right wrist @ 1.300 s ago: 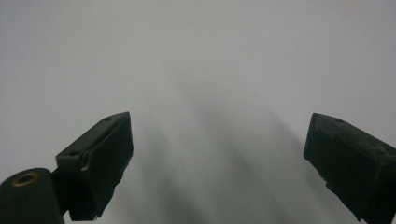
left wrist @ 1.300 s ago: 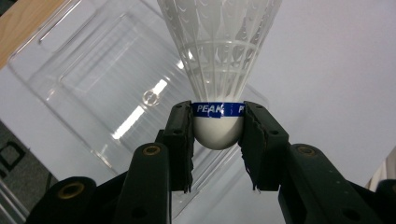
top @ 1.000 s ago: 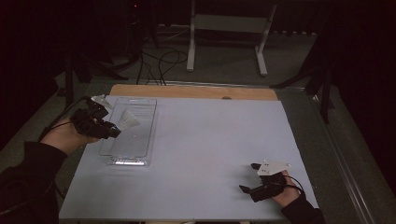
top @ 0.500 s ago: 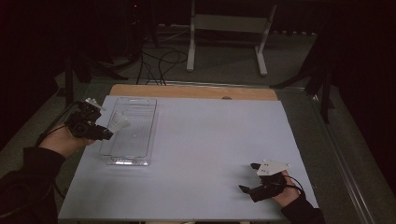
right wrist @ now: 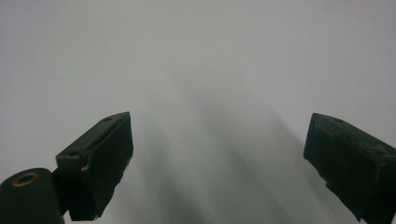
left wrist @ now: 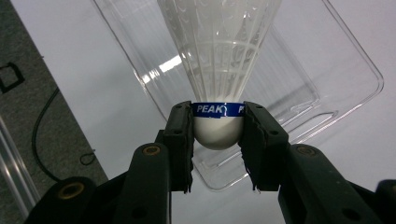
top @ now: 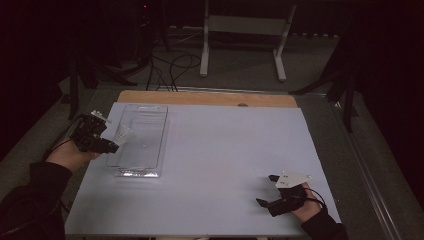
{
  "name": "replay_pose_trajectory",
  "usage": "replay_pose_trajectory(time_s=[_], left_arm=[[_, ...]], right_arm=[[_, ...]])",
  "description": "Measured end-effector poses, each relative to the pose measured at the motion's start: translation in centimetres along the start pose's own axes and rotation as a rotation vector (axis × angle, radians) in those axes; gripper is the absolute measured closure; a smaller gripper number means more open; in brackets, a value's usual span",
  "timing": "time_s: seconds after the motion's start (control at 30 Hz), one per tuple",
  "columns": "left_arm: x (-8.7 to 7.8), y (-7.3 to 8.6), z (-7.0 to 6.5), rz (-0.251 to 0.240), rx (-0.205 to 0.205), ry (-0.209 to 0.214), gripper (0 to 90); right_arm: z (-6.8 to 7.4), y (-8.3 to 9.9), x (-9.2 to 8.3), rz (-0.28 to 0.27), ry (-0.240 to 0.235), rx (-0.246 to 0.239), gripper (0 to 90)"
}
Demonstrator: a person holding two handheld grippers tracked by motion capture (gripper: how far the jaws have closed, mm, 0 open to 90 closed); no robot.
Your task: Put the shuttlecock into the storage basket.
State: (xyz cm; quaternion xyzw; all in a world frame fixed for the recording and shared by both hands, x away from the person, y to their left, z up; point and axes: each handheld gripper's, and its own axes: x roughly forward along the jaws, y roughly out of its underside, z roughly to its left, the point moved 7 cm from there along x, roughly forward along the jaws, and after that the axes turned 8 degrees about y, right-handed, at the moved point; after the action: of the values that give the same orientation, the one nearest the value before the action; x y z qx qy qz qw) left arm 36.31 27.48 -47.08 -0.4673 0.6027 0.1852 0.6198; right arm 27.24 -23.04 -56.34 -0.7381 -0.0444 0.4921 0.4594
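We hold a shuttlecock (left wrist: 219,70) in the left gripper (left wrist: 217,133), its jaws clamped on the rounded white cork base just under the blue band that reads PEAK. We judge it to be very light and easily crushed: the cork is the firm part and the right place to grip, while the thin white skirt above it would bend or tear under pressure, so we should keep the jaws off it. The skirt is a translucent white cone with fine ribs, flaring away from the gripper. In the high view the shuttlecock (top: 122,135) hangs at the left edge of a clear plastic tray (top: 150,117) that lies on the white table (top: 225,165). The right gripper (top: 265,190) rests near the table's front right corner, jaws wide apart with nothing between them
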Motion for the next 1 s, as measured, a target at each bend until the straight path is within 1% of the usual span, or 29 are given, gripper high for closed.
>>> replay_pose_trajectory(time_s=[0.1, 0.13, 0.27, 0.5, 0.57, 0.67, 0.73, 0.77, 0.87, 1.0], left_arm=[[0.4, 0.2, 0.0, 0.007, 0.003, 0.006, 66.2], [0.7, 0.3, 0.2, 0.012, 0.005, -0.002, 66.2], [1.3, 0.5, 0.2, 0.019, 0.006, 0.009, 66.2], [2.6, 0.9, 0.0, 0.068, 0.029, 0.017, 66.1], [2.9, 0.9, 0.0, 0.080, 0.036, 0.013, 66.2], [3.1, 0.8, 0.0, 0.088, 0.037, 0.010, 66.1], [3.2, 0.8, 0.0, 0.103, 0.039, 0.011, 66.1], [3.3, 0.8, 0.1, 0.113, 0.033, 0.005, 66.1], [3.7, 0.9, 0.2, 0.143, 0.023, 0.005, 66.1], [4.2, 0.8, 0.2, 0.168, 0.032, -0.008, 66.1]], right_arm=[[0.0, 0.0, -0.1, -0.001, 0.001, 0.001, 8.3], [0.0, 0.0, -0.1, 0.000, 0.000, 0.001, 8.3], [0.0, 0.0, 0.0, -0.001, -0.002, 0.000, 8.2], [0.1, 0.0, 0.0, -0.001, -0.005, 0.003, 8.3], [0.1, 0.0, 0.0, 0.001, -0.004, 0.001, 8.3], [0.0, 0.0, 0.0, 0.001, -0.003, 0.003, 8.2], [0.0, 0.0, 0.0, -0.002, -0.005, 0.005, 8.3], [0.0, 0.0, -0.1, -0.002, -0.005, 0.004, 8.3], [0.1, 0.0, 0.0, -0.002, -0.006, 0.004, 8.3], [0.0, 0.0, 0.0, 0.000, -0.005, 0.005, 8.3]])
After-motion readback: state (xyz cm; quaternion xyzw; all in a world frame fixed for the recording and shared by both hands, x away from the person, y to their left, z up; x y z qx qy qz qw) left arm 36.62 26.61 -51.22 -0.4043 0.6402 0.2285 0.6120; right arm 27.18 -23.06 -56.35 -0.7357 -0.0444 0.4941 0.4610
